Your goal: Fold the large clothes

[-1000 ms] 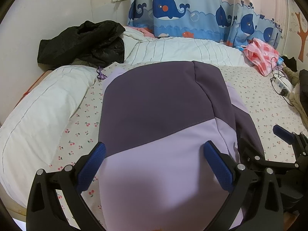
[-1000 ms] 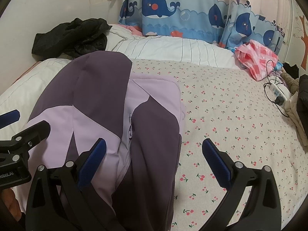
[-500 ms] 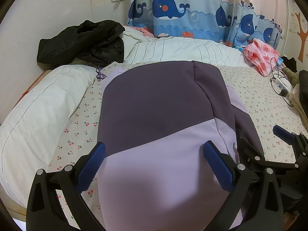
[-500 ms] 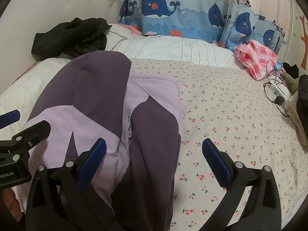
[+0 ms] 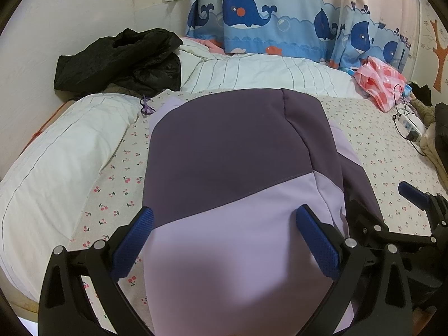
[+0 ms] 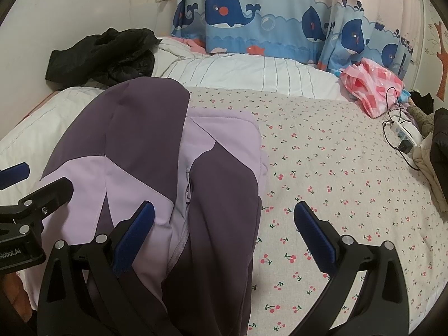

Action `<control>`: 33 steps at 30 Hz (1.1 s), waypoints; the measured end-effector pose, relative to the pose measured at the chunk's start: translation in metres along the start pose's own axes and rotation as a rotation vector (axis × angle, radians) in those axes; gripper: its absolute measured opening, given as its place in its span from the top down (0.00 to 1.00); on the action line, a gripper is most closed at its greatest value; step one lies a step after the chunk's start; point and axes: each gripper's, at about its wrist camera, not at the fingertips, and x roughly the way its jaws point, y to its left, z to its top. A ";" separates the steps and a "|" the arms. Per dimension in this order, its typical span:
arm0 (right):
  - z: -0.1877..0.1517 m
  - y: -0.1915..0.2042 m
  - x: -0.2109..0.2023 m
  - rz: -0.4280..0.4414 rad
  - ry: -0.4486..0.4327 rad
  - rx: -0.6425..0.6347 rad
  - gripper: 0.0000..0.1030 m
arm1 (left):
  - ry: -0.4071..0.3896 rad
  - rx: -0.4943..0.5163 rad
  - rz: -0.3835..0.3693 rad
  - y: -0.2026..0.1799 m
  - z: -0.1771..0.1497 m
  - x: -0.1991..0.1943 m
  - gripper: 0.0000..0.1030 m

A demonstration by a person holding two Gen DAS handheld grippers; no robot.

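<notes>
A lilac and dark purple jacket (image 5: 232, 168) lies folded lengthwise on the cherry-print bed sheet (image 5: 375, 151). My left gripper (image 5: 224, 238) is open, hovering over the jacket's near lilac end, empty. In the right wrist view the jacket (image 6: 156, 162) lies left of centre with a zipper along its middle. My right gripper (image 6: 221, 232) is open and empty, its left finger over the jacket's near part, its right finger over bare sheet (image 6: 336, 173). Each gripper shows at the edge of the other's view.
A black coat (image 5: 123, 56) lies heaped at the back left. White quilts (image 5: 56, 156) run along the left and back. A pink checked bag (image 5: 380, 81) and a power strip with cord (image 5: 408, 123) sit at the right. A whale curtain (image 5: 266, 16) hangs behind.
</notes>
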 end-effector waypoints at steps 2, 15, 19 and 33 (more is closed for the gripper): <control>0.001 0.001 -0.001 -0.001 -0.005 -0.002 0.07 | -0.002 0.002 0.002 0.000 0.000 0.000 0.06; 0.002 0.000 -0.004 -0.004 -0.017 0.003 0.07 | -0.002 0.001 0.003 -0.001 -0.002 -0.001 0.05; 0.001 0.000 -0.001 -0.002 -0.009 0.002 0.07 | -0.001 0.005 0.000 -0.004 -0.005 -0.003 0.05; 0.003 0.000 -0.004 -0.006 -0.034 -0.001 0.07 | -0.007 0.005 0.004 0.002 -0.003 -0.001 0.05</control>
